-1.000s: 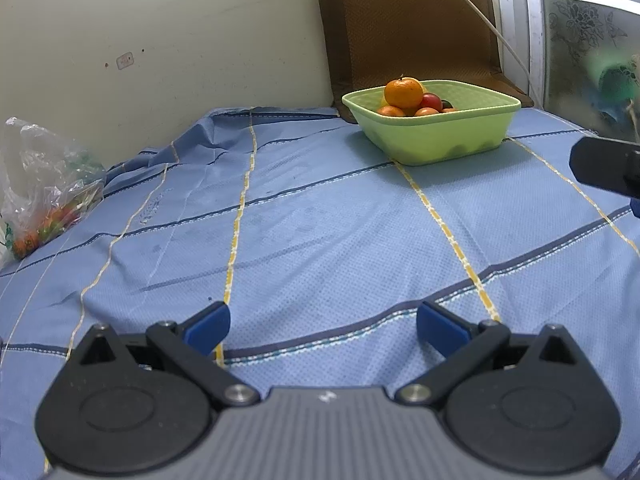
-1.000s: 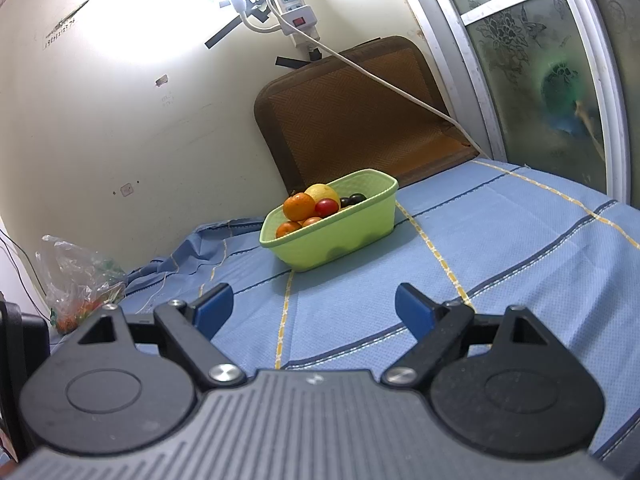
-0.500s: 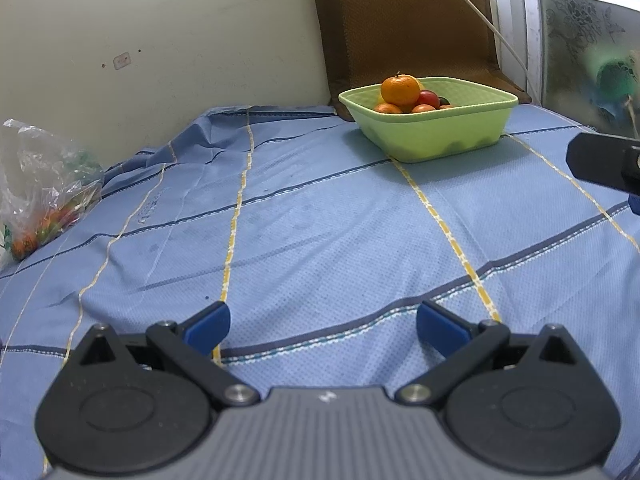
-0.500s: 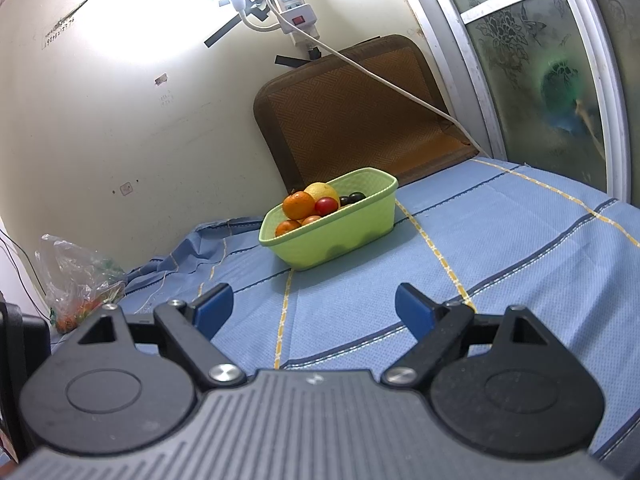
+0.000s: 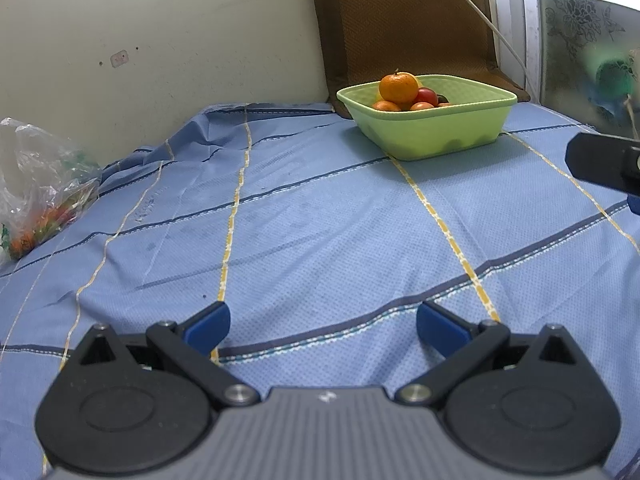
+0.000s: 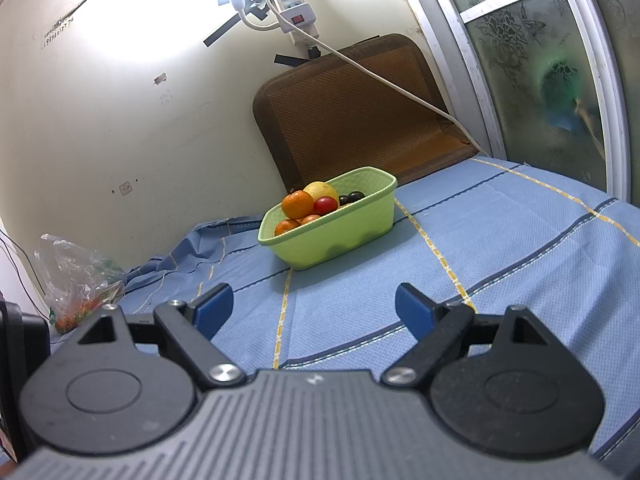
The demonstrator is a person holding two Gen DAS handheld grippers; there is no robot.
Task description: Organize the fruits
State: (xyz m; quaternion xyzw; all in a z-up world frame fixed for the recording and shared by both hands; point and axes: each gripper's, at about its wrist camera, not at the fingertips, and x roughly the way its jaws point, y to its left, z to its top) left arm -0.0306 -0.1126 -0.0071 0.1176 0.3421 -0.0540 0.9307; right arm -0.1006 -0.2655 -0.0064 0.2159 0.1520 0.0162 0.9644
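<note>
A light green basket (image 5: 448, 136) stands at the far side of the blue cloth, also in the right wrist view (image 6: 344, 236). It holds an orange (image 5: 399, 87) on top, a red tomato (image 6: 325, 205), a yellow fruit (image 6: 322, 190), dark fruits (image 6: 352, 197) and smaller oranges. My left gripper (image 5: 323, 326) is open and empty, low over the cloth, well short of the basket. My right gripper (image 6: 314, 308) is open and empty, also short of the basket. Its body shows at the right edge of the left wrist view (image 5: 604, 162).
A clear plastic bag (image 5: 36, 188) with orange and green items lies at the far left by the wall, also in the right wrist view (image 6: 80, 280). A brown mat (image 5: 404, 24) leans on the wall behind the basket. A white cable (image 6: 400, 88) hangs from a power strip. A glass door frame (image 6: 472, 64) stands right.
The left wrist view has dipped slightly, so the basket sits a little higher and further left in frame. The right gripper has barely moved. Both stay open.
</note>
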